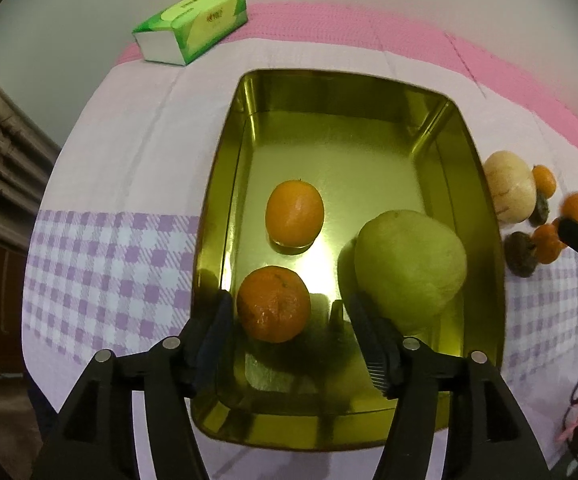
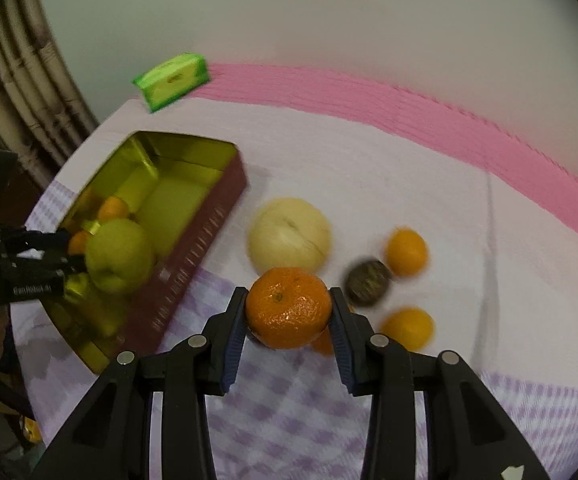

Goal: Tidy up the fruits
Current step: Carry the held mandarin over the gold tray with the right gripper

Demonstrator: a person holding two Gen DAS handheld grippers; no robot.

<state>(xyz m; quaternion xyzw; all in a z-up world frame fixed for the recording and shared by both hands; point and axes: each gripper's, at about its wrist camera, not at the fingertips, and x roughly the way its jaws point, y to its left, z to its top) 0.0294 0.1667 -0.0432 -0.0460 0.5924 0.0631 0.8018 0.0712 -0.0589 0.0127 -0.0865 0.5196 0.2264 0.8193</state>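
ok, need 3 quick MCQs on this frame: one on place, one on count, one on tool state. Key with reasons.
1. Where does the large green fruit lie?
A. inside the gold tin
B. on the checked cloth
C. on the tissue pack

2. How many fruits lie in the gold tin?
A. one
B. three
C. five

3. What is the right tool doing?
A. standing open over bare cloth
B. gripping a dark brown fruit
C. clamped on an orange mandarin

Key:
1 A, it lies on the tin's floor by the right wall.
2 B, two oranges and the green fruit show in the left wrist view.
3 C, both pads press the sides of the mandarin in the right wrist view.
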